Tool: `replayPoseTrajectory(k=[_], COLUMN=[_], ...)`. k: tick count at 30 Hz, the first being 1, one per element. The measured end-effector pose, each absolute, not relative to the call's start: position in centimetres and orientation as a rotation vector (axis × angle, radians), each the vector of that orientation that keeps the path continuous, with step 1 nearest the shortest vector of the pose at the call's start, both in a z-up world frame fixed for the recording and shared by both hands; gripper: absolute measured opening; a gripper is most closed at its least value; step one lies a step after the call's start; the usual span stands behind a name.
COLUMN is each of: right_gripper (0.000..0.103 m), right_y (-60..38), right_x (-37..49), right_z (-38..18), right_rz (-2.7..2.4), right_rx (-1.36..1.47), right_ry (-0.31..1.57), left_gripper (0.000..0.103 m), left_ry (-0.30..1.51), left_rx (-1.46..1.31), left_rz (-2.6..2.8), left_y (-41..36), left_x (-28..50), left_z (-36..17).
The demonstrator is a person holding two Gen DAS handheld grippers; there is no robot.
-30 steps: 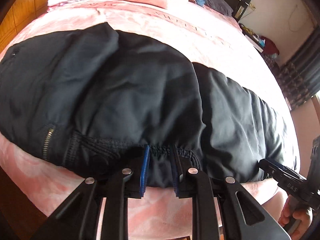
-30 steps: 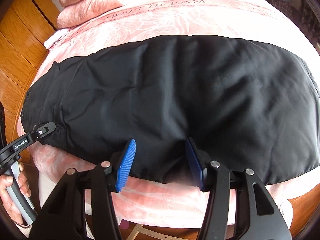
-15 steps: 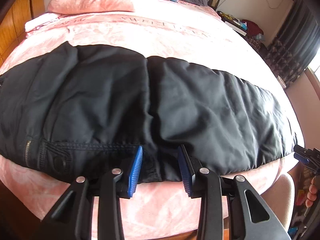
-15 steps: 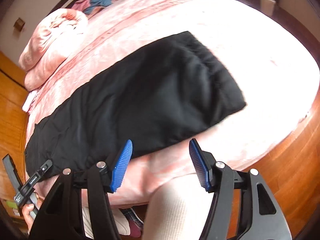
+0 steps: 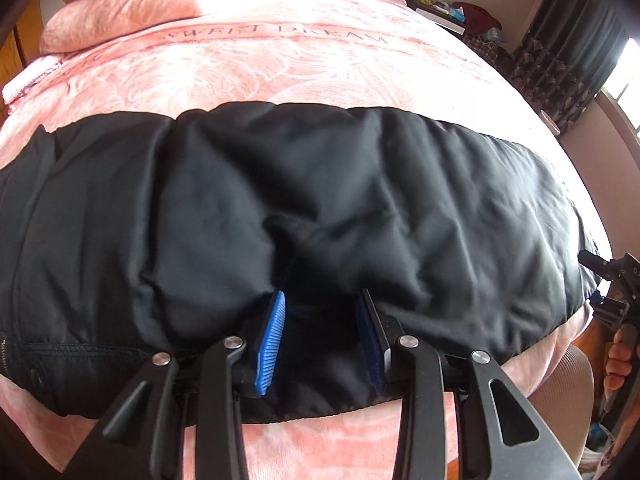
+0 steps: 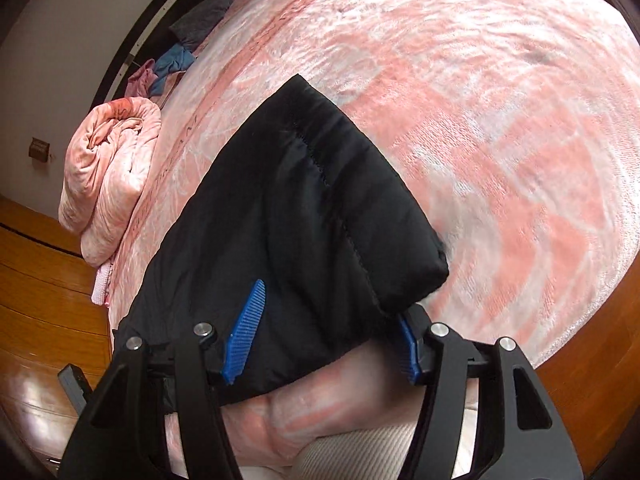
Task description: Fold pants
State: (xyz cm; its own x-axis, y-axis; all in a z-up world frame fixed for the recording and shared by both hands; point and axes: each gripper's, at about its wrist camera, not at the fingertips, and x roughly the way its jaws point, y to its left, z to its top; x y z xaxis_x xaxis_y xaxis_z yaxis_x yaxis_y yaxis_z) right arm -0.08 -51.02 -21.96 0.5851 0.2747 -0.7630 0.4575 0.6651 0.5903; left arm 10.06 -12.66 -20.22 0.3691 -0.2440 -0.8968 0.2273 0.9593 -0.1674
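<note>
Pants (image 5: 320,200), black, padded, lie stretched lengthwise along the near edge of the bed (image 5: 280,72), on a pink floral blanket, waist end toward the bed's left side, where a zip and stitched waistband show at the pic edge; hem end (image 6: 360,208) toward the right, w/ a quilted seam running down it and its corner just short of the bed's near edge. No containers in view, so nothing to list there. Writing: blanket carries "SWEET DREAM" (image 5: 280,34) in pale caps across a darker pink band, beyond the pants toward the far edge; no other label legible, nothing readable on the pants. Left gripper (image 5: 320,336) sits over the near edge of the pants about mid-length, blue pads (image 5: 272,340) apart at a narrow-to-mid gap, black fabric lying between them, pads not seen pressing it. Right gripper (image 6: 320,332) is at the hem end, jaws closing, at a mid gap; fabric of the hem lies between the blue pads, right pad touching the hem corner, left pad lying over the cloth, no squeeze visible. In the left view the right gripper also shows at the far right w/ a hand (image 5: 618,364) on its handle. Rolled pink quilt (image 6: 112,176) at the far left corner of the bed; a few clothes (image 6: 172,64) heaped beyond it. Wood floor (image 6: 36,288) beside the bed.
</note>
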Motion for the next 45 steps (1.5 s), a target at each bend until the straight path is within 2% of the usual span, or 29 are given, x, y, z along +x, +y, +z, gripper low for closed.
replayPoseTrajectory(k=[2, 3, 4, 10, 17, 23, 25, 33, 38, 45], right_gripper=[0.040, 0.028, 0.020, 0.010, 0.009, 0.009, 0.009, 0.009, 0.011, 0.012], right_y=[-51.1, -51.2, -51.3, -51.7, -55.1, -56.9, -56.3, -50.2, -42.5, -29.9], right_x=[0.0, 0.1, 0.3, 0.6, -0.6, -1.6, -1.8, -0.6, 1.6, 5.1], right_z=[-21.8, -21.6, -21.5, -17.7, -13.6, -18.2, -18.1, -9.9, -5.6, -6.8], right_rz=[-0.090, -0.063, -0.033, 0.017, -0.080, -0.238, -0.260, -0.178, -0.004, 0.188], right_rx=[0.887, 0.904, 0.929, 0.912, 0.832, 0.814, 0.784, 0.526, 0.361, 0.121], right_ry=[0.941, 0.923, 0.906, 0.845, 0.762, 0.889, 0.886, 0.750, 0.702, 0.794], left_gripper=[0.037, 0.037, 0.037, 0.042, 0.043, 0.046, 0.046, 0.047, 0.053, 0.053], left_ry=[1.153, 1.153, 1.153, 1.156, 1.143, 1.101, 1.101, 1.106, 1.091, 1.110], left_rx=[-0.011, -0.005, 0.001, 0.014, 0.009, 0.156, 0.140, -0.015, -0.067, -0.132], left_rz=[-0.300, -0.297, -0.295, -0.290, -0.403, -0.403, -0.410, -0.395, -0.296, -0.174], left_y=[-12.3, -12.4, -12.4, -14.2, -18.7, -22.4, -22.2, -16.0, -10.0, -3.0], left_x=[9.9, 9.9, 9.8, 9.8, 10.0, 8.8, 8.7, 8.2, 7.8, 8.3], left_z=[-20.5, -20.6, -20.6, -20.3, -19.3, -21.2, -21.2, -18.2, -17.4, -18.0])
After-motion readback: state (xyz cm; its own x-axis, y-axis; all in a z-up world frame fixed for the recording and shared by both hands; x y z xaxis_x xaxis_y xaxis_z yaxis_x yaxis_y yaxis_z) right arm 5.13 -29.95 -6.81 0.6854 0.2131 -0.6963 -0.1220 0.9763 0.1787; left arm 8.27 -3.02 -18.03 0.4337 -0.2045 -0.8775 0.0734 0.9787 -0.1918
